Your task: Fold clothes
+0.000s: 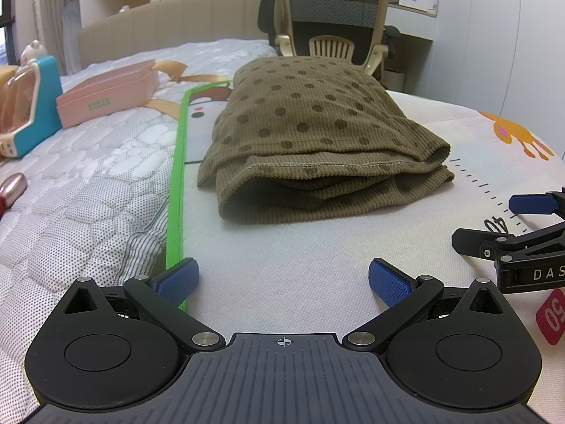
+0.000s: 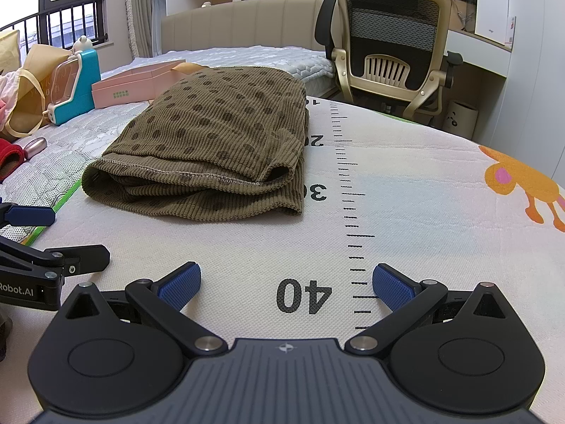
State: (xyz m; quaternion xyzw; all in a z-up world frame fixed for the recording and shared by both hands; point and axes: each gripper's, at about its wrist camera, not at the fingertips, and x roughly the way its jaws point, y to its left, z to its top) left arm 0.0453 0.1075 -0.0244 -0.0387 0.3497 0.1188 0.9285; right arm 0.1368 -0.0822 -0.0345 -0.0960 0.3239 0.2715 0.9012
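Olive-brown corduroy with darker dots, folded into a thick stack, is the garment (image 1: 317, 134) lying on the white play mat (image 1: 282, 258) in the left wrist view. The left gripper (image 1: 282, 279) sits low and level over the mat, aimed straight at the garment's stitched hem, its blue pads (image 1: 180, 279) spread wide and grasping nothing. Bare mat lies between the fingertips and the garment's near edge. The mat's green border (image 1: 176, 183) runs just left of the garment, under the left fingertip; beyond it is the quilted mattress (image 1: 88, 190). Left of the garment, across the border, lie a pink box (image 1: 106, 93) and a blue-and-white toy (image 1: 31, 106), well apart from it. The right gripper (image 1: 494, 219) enters from the right edge, beside the printed ruler marks, its fingers parted and empty. Behind the garment stands a mesh office chair (image 1: 332, 14).

From the right wrist view, the right gripper (image 2: 286, 282) hovers low over the mat (image 2: 423, 212), straddling the printed "40", its blue pads (image 2: 392, 284) released wide with nothing between them. The garment (image 2: 215, 141) lies ahead and slightly left, its right edge just beside the ruler scale (image 2: 349, 194), touching the "20" and "30" numerals. Open mat stretches right of the garment to an orange printed animal (image 2: 519, 183). The left gripper (image 2: 53, 233) shows at the left edge, near the garment's near-left corner, fingers apart. Left of the garment sit the pink box (image 2: 134, 84), the blue toy (image 2: 76, 88) and a paper bag (image 2: 28, 81); the office chair (image 2: 392, 42) stands behind it, off the bed.
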